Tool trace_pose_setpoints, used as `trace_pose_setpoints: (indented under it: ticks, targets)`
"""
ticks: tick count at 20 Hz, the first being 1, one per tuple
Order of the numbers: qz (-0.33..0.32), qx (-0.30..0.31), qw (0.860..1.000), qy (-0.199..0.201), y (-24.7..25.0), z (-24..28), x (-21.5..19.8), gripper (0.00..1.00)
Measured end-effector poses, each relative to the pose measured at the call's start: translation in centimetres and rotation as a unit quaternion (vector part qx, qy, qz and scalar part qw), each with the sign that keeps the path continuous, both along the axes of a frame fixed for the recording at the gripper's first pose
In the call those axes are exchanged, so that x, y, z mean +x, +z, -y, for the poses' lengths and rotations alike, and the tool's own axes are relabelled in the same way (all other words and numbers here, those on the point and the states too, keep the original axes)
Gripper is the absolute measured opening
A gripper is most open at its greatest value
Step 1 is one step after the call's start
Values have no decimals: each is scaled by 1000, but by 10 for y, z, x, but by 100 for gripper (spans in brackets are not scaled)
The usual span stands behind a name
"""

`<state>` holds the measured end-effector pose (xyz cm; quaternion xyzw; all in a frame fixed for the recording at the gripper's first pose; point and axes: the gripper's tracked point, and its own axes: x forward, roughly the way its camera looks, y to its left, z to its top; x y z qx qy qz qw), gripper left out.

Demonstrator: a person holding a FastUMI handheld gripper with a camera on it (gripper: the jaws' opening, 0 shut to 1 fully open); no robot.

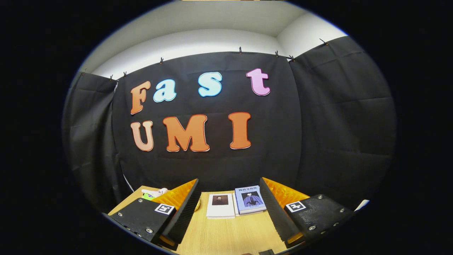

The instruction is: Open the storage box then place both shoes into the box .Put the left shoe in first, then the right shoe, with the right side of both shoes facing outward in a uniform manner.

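Observation:
My gripper [228, 209] is open and held level above a wooden table [226, 233], pointing at the booth's black back wall. Nothing is between its fingers [185, 209]. Beyond the fingertips, near the table's far edge, two books lie side by side: a white one [220, 205] and a blue one [250, 199].
A small pale soft toy [154, 193] lies at the table's far left corner, just beyond the left finger. A small round yellowish object [198, 204] peeks out beside the left finger. The black cloth wall stands right behind the table.

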<state>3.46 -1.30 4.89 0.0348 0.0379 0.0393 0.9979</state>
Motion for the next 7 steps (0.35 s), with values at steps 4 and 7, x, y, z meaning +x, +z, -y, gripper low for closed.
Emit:
trace_pose_setpoints:
  ticks: [4, 7]
  targets:
    - [4, 2, 1000, -3, 1, 6, 4, 98]
    - [1, 6, 1000, -1, -2, 8, 6, 98]
